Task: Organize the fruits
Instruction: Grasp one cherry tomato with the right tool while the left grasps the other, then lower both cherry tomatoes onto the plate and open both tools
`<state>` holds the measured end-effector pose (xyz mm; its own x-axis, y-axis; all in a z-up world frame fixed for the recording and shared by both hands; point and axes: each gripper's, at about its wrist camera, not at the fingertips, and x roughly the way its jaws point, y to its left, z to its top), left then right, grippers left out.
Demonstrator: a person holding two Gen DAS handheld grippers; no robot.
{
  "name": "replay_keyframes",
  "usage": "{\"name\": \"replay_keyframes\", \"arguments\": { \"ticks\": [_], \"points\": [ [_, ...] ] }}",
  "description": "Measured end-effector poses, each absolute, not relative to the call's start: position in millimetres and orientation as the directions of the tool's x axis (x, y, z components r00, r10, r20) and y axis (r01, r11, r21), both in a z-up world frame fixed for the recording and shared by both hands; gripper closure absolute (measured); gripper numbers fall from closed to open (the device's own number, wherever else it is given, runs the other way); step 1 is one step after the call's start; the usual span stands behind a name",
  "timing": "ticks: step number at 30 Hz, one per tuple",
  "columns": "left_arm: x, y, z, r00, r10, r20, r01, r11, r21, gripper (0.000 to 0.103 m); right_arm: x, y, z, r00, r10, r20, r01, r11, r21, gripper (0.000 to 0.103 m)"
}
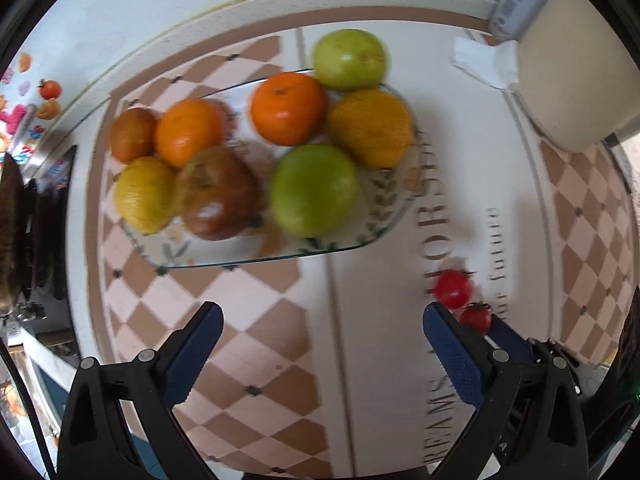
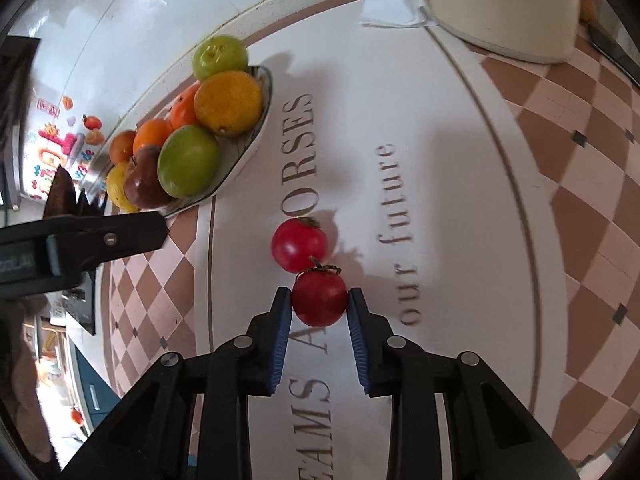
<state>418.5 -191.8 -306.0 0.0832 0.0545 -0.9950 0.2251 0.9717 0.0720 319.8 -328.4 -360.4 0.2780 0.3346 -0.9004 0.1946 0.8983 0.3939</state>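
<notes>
A glass plate (image 1: pixel 352 246) holds several fruits: green apples (image 1: pixel 314 190), oranges (image 1: pixel 288 108), lemons (image 1: pixel 146 194) and a dark red apple (image 1: pixel 218 194). It also shows in the right wrist view (image 2: pixel 244 156). Two red tomatoes lie on the tablecloth to the plate's right. My right gripper (image 2: pixel 319 300) is shut on the nearer tomato (image 2: pixel 319 299), its pads touching both sides. The other tomato (image 2: pixel 299 245) sits just beyond, touching it. My left gripper (image 1: pixel 322 320) is open and empty, in front of the plate. Both tomatoes (image 1: pixel 454 289) show at its right finger.
The table has a cloth with brown and pink checks and printed lettering (image 2: pixel 304 148). A cream container (image 1: pixel 568 92) and a white paper napkin (image 1: pixel 486 62) stand at the far right. The left gripper (image 2: pixel 100 240) shows at the left in the right wrist view.
</notes>
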Motion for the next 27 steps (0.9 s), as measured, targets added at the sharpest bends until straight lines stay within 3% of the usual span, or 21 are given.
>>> {"name": "replay_keyframes", "arguments": {
  "ticks": [7, 12, 16, 20, 27],
  "points": [
    [418, -242, -324, 0.048, -0.001, -0.999, 0.333, 0.943, 0.015, 0.001, 301, -372, -342, 0.317, 0.312, -0.896, 0.270, 0.876, 0.401, 0.072],
    [416, -271, -345, -0.002, -0.005, -1.000, 0.395, 0.919, -0.005, 0.036, 296, -390, -336, 0.321, 0.292, -0.901, 0.295, 0.873, 0.388, 0.072],
    [414, -282, -357, -0.020, 0.007, -1.000, 0.421, 0.907, -0.002, 0.045, 295, -397, -333, 0.328, 0.287, -0.900, 0.303, 0.870, 0.388, 0.072],
    [414, -290, -367, -0.047, 0.003, -0.999, 0.432, 0.902, -0.018, 0.072, 299, -396, -329, 0.334, 0.292, -0.896, 0.297, 0.870, 0.394, 0.072],
    [410, -294, -364, -0.033, -0.027, -0.999, 0.419, 0.907, -0.039, 0.075, 304, -391, -316, 0.347, 0.296, -0.890, 0.270, 0.877, 0.397, 0.072]
  ]
}}
